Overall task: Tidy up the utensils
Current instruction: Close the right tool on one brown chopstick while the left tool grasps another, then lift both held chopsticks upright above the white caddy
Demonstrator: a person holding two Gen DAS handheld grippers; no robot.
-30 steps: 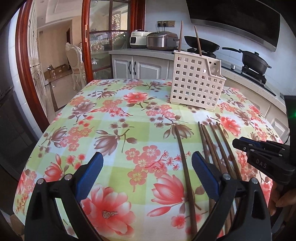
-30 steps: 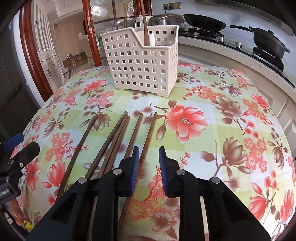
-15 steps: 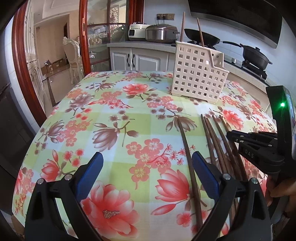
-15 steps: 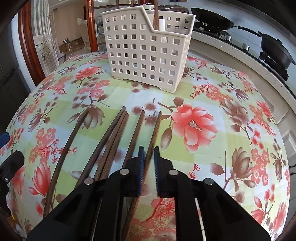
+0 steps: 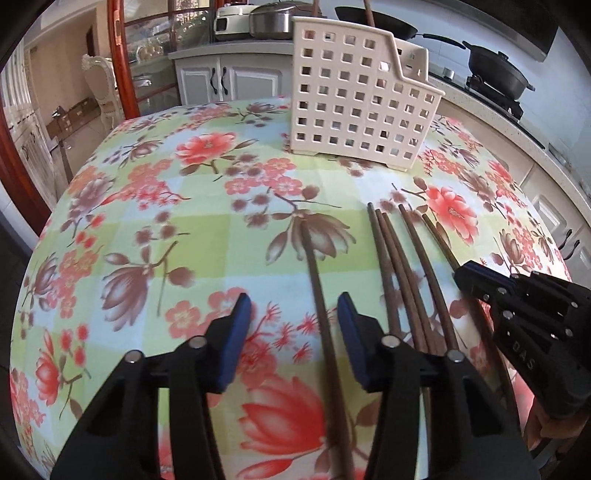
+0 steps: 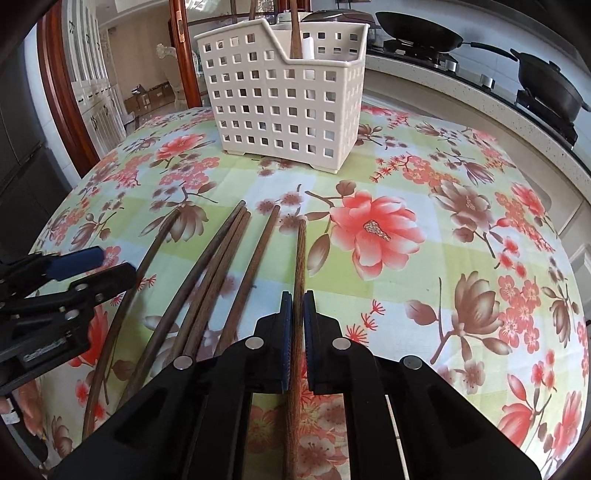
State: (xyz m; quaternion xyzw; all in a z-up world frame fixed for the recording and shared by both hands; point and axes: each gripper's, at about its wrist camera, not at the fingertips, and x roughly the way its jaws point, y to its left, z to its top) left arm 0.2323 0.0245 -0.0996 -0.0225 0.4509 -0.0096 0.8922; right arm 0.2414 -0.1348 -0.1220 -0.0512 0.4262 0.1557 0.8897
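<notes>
Now the right gripper point(image 6: 297, 306), lettered "DAS", pinched the rightmost chopstick point(image 6: 300, 254); the left gripper point(image 5: 293, 314), half-open and closing, straddled the leftmost chopstick point(image 5: 314, 280), basket point(image 5: 354, 99) at twelve o'clock.

Kitchen, daylit. Table under a floral tablecloth point(image 5: 177, 229). Behind it a speckled countertop point(image 6: 461, 96) with gas hob, wok point(image 6: 417, 27), black pan point(image 6: 550, 86), probably a rice cooker point(image 5: 232, 20). White cabinets point(image 5: 221, 79), red-framed glass door point(image 5: 122, 62), ornate white chair point(image 5: 99, 88) beyond.

Both wrist views close above table point(image 5: 155, 229), angled down toward basket point(image 6: 284, 99), sharing chopsticks point(image 6: 221, 266)
</notes>
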